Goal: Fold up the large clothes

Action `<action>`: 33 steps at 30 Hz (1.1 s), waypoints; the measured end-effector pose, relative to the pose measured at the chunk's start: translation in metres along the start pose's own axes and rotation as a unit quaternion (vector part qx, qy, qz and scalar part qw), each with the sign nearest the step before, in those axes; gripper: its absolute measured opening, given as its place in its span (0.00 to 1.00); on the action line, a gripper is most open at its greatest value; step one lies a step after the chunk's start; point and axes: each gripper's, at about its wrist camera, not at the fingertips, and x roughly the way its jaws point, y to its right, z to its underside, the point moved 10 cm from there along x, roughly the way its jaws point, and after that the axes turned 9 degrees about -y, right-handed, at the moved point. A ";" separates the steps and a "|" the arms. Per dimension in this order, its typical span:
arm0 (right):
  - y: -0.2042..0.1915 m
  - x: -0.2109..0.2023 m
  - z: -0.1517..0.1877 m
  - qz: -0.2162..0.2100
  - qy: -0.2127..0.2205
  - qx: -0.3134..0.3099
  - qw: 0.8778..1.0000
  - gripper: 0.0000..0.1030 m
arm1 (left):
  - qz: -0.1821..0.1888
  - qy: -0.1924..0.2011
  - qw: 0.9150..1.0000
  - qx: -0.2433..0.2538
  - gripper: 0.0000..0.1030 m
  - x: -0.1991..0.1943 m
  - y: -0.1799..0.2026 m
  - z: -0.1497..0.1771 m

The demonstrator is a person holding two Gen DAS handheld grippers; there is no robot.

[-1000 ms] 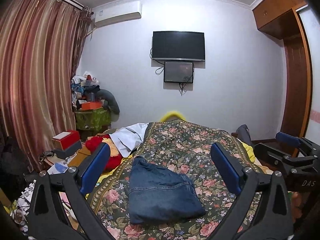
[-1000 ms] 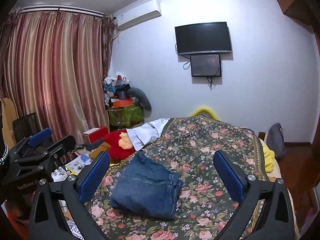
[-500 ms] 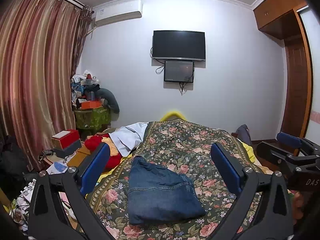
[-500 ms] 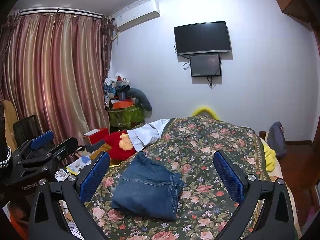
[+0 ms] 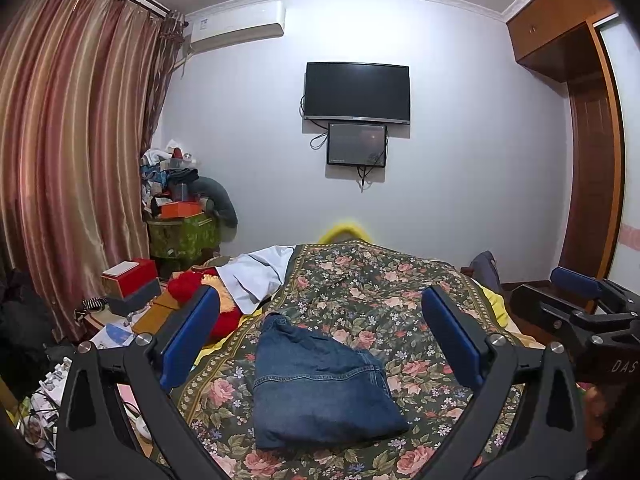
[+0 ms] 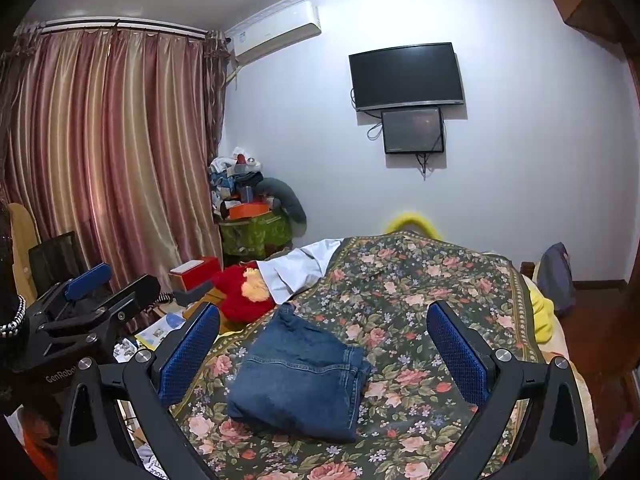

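Nothing moved; jeans (image 5: 320, 384) btwn open left claw (image 5: 320, 340).

A pale wall (image 5: 460, 152) carries a dark TV (image 5: 357, 92) with a smaller screen (image 5: 357, 145) just below it, cables hanging beneath. An air conditioner (image 5: 236, 26) sits high near the ceiling corner. Striped pinkish curtains (image 5: 72, 168) cover the left side. A wooden wardrobe (image 5: 592, 140) stands on the right. A bed (image 5: 372, 280) with a floral cover fills the middle. In the corner, a green box (image 5: 182, 236) holds a heap of clutter (image 5: 172, 176). Red boxes (image 5: 128, 278) and papers (image 5: 114, 334) lie beside the bed.
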 end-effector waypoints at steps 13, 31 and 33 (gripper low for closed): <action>0.001 0.000 0.002 -0.006 0.002 0.008 1.000 1.00 | 0.006 0.001 1.000 -0.005 0.99 -0.002 0.004 -0.001; -0.001 -0.001 0.001 -0.004 0.004 0.008 1.000 1.00 | 0.019 0.002 1.000 0.009 0.99 -0.004 0.015 -0.001; -0.002 -0.001 0.001 -0.004 0.005 0.009 1.000 1.00 | 0.019 0.002 1.000 0.009 0.99 -0.004 0.015 -0.001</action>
